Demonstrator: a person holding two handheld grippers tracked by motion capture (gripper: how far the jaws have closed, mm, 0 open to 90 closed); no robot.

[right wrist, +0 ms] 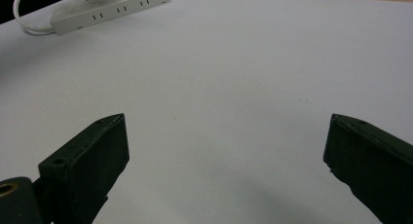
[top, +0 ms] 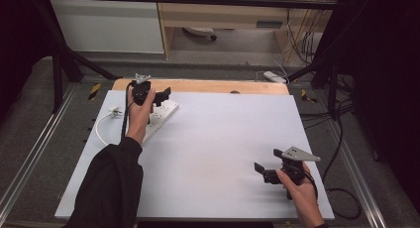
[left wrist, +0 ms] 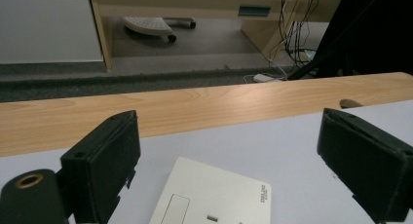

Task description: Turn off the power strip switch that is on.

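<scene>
White pwr strip (top: 159,120), white cord (top: 100,126); black fingers (left wrist: 104,160); wood-grain table edge (top: 208,85).

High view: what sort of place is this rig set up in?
Probably a lab or workshop recording bay: a white work board on a wooden table inside a black metal frame, with loose cables and a white power strip on the board.

The power strip (left wrist: 214,199) is cut off by the lower frame edge; its near end (top: 148,134) is hidden behind the left hand (top: 140,114).

small brand print on power strip (left wrist: 214,197), unreadable.
</scene>
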